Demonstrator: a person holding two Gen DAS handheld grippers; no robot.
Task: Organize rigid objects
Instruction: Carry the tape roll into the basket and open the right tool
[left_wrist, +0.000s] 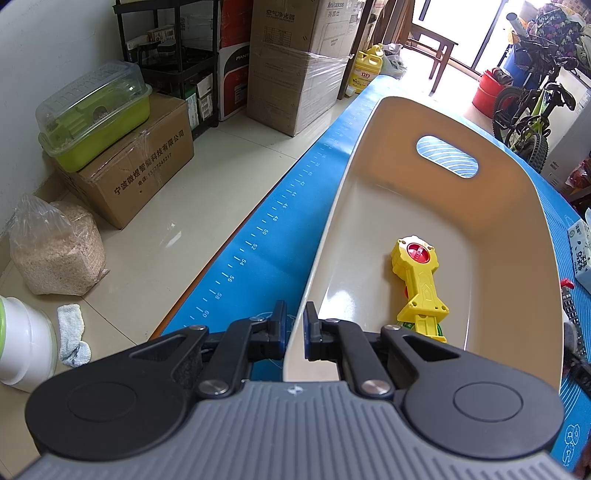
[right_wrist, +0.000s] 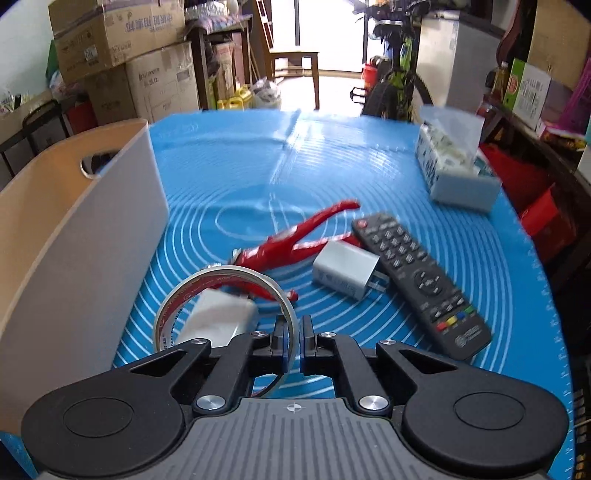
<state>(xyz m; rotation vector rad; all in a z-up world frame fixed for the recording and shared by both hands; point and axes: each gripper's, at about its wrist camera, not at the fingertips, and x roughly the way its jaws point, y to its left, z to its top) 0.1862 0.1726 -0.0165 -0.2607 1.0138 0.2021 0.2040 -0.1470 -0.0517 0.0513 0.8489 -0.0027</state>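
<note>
My left gripper (left_wrist: 294, 325) is shut on the near rim of a beige bin (left_wrist: 369, 122) with a handle hole. Inside the bin lies a yellow toy (left_wrist: 419, 280) with a red dial. My right gripper (right_wrist: 294, 338) is shut on the wall of a clear tape roll (right_wrist: 207, 291), held just above the blue mat (right_wrist: 332, 166). On the mat beyond it lie a red figure (right_wrist: 291, 240), a white charger plug (right_wrist: 345, 271), a black remote (right_wrist: 421, 277) and a second white block (right_wrist: 225, 317) seen through the roll. The bin's outer wall (right_wrist: 74, 240) stands at the left.
A tissue pack (right_wrist: 454, 166) sits at the mat's far right. Off the table's left edge are cardboard boxes (left_wrist: 136, 166), a green lidded tub (left_wrist: 96, 118), a bag of shavings (left_wrist: 55, 251) and a white container (left_wrist: 26, 343). A bicycle (left_wrist: 532, 107) and a red bucket (left_wrist: 489, 88) stand beyond.
</note>
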